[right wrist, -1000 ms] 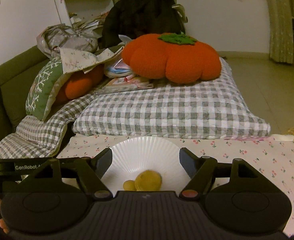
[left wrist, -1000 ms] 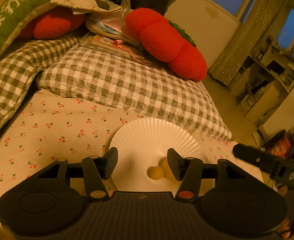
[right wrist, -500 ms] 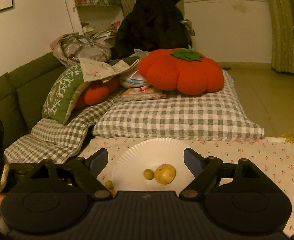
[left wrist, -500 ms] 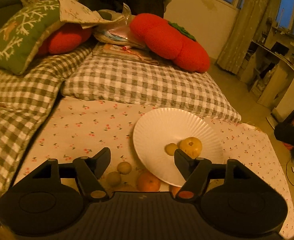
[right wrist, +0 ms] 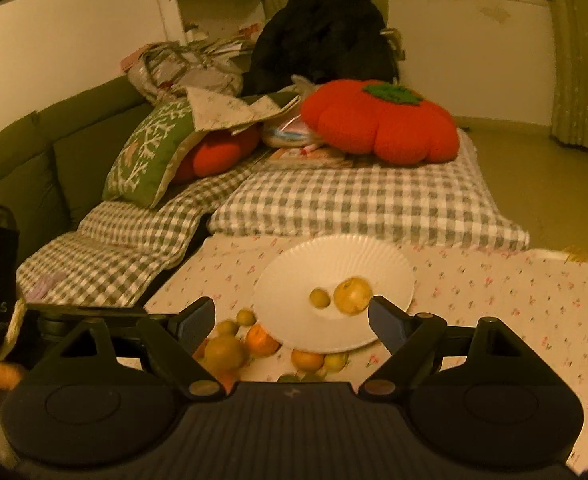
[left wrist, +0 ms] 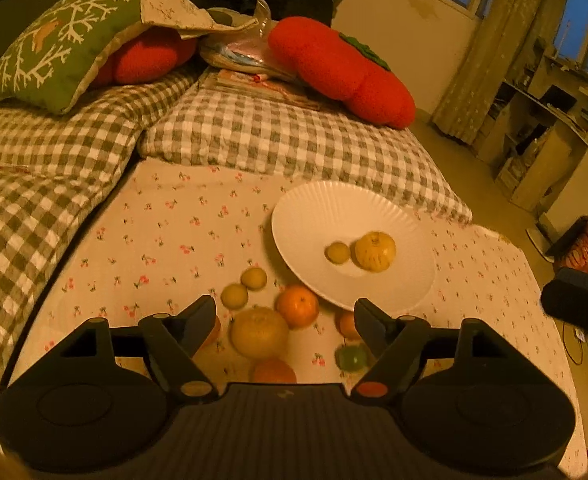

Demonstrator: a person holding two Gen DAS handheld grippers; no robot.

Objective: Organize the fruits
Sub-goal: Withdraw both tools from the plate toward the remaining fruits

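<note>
A white ribbed plate (left wrist: 313,220) sits on a cherry-print cloth and holds a yellow pear-like fruit (left wrist: 375,251) and a small yellow-green fruit (left wrist: 337,252). Loose fruit lies in front of the plate: an orange (left wrist: 297,305), a large yellow fruit (left wrist: 259,332), two small yellow fruits (left wrist: 254,278), a green one (left wrist: 351,357). My left gripper (left wrist: 285,314) is open and empty above this loose fruit. My right gripper (right wrist: 292,318) is open and empty, back from the plate (right wrist: 333,256), with the loose fruit (right wrist: 225,353) below it.
Grey checked cushions (left wrist: 286,140) border the cloth at the back and left. A red pumpkin pillow (left wrist: 341,68) and a green pillow (left wrist: 54,44) lie behind. The other gripper's body (left wrist: 577,304) shows at the right edge. The floor and shelves lie to the right.
Both grippers have pulled back and risen from the plate. The loose fruit in front of the plate has come into view. Both stay open.
</note>
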